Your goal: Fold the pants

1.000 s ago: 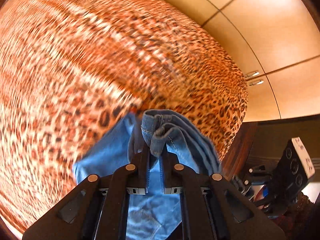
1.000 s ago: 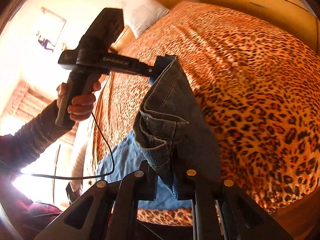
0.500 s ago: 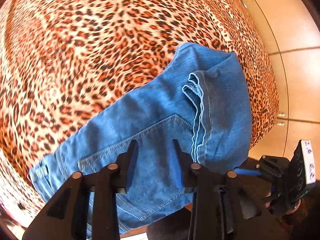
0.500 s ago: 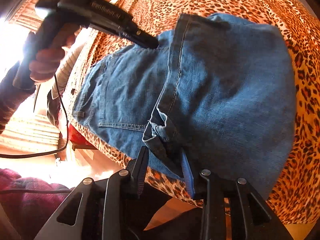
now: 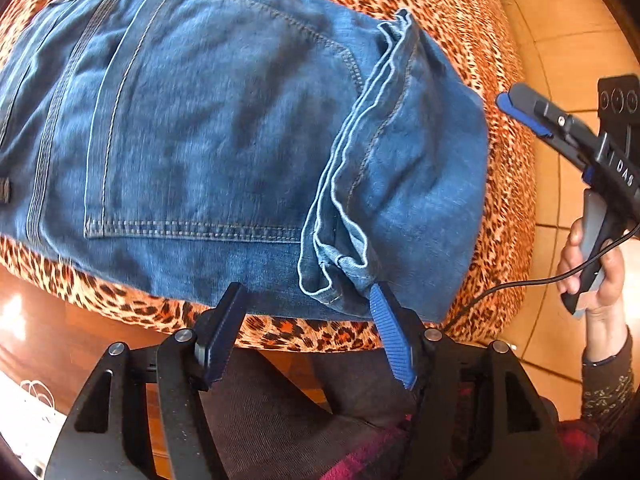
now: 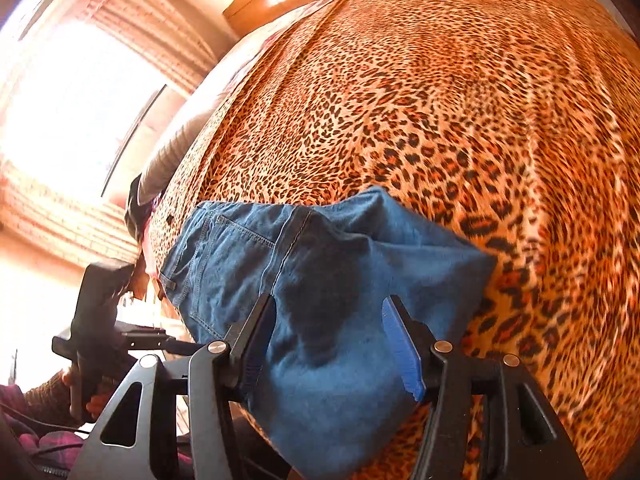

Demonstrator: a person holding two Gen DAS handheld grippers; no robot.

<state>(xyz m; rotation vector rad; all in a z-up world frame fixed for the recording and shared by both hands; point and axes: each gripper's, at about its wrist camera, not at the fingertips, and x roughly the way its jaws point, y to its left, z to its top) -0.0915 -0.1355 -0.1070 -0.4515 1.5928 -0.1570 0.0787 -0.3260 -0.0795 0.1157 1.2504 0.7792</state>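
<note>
the folded blue jeans [image 5: 208,136] lie on the leopard-print bedspread [image 6: 460,92] at its near edge, hems [image 5: 344,200] doubled over the back pocket [image 5: 192,120]. the left gripper [image 5: 308,320] is spread wide at 6 o'clock, holding nothing. the right gripper [image 6: 332,344] is spread too, off the denim, seen at 3 o'clock in the left view.

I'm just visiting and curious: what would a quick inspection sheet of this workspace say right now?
Surface: leopard-print bedspread on a bed.
Job's things: blue jeans folded near the bed's edge, hems laid over the seat.
Clutter: nothing seen.
Grippers: left gripper open, empty; right gripper open, empty.
Cables: black cable from the right handle.
Surroundings: bright window, tiled floor.
</note>
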